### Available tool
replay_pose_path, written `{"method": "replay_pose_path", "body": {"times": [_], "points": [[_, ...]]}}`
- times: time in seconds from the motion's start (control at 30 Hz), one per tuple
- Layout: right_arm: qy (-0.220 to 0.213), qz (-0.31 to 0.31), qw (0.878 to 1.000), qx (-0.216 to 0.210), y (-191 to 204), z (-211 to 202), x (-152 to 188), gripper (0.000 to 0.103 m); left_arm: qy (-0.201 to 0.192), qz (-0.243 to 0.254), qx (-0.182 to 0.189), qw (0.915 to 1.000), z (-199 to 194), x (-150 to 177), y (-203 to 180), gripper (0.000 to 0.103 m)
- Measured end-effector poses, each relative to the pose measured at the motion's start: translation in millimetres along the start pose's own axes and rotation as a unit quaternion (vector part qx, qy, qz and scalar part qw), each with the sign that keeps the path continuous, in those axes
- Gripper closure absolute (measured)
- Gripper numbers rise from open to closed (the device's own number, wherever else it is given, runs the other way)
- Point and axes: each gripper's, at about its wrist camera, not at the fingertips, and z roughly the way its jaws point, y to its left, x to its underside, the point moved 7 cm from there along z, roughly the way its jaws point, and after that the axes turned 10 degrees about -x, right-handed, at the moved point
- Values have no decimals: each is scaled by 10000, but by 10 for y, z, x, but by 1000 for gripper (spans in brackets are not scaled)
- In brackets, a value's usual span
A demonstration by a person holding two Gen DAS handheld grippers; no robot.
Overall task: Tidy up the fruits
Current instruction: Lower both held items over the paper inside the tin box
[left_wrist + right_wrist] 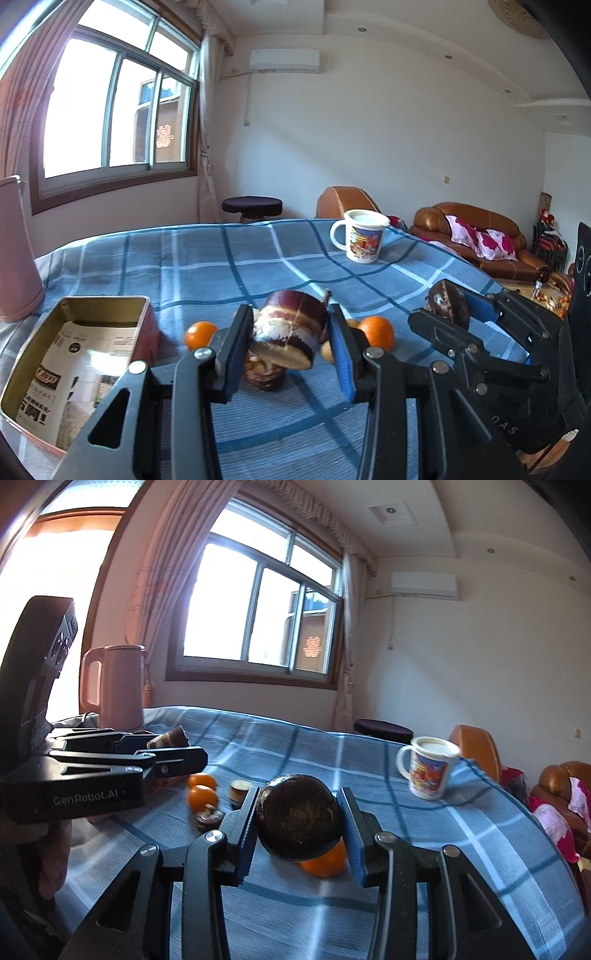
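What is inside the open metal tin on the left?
The tin holds printed paper lining its floor; no fruit shows. Anything under the paper is hidden.

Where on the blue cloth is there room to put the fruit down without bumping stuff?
Bare cloth lies between the tin box and the mug, and behind the oranges. The tin holds only a paper liner. It is crowded under the left claw, which holds a sugarcane piece: oranges and more pieces. The right claw holds a dark round fruit.
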Motion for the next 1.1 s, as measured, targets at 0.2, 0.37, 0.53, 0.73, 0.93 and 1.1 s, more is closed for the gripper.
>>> {"method": "replay_pose_path", "body": {"times": [0.2, 0.37, 0.53, 0.73, 0.93, 1.1], "points": [[73, -156, 9995, -272, 228, 193, -145, 60, -28, -174, -246, 9995, -37, -21, 309, 61], [145, -191, 9984, -518, 374, 371, -252, 60, 18, -316, -440, 9985, -49, 3, 553, 61], [219, -244, 9964, -787, 559, 553, -382, 60, 72, -448, -617, 9971, -49, 16, 786, 61], [342, -339, 9929, -1084, 793, 770, -505, 60, 167, -592, -851, 9945, -40, 49, 1072, 61], [505, -333, 9894, -1318, 959, 983, -574, 60, 282, -707, -1067, 9914, 4, 90, 1336, 61], [608, -279, 9873, -1443, 1056, 1151, -601, 60, 377, -786, -1200, 9889, 39, 125, 1510, 61]]}}
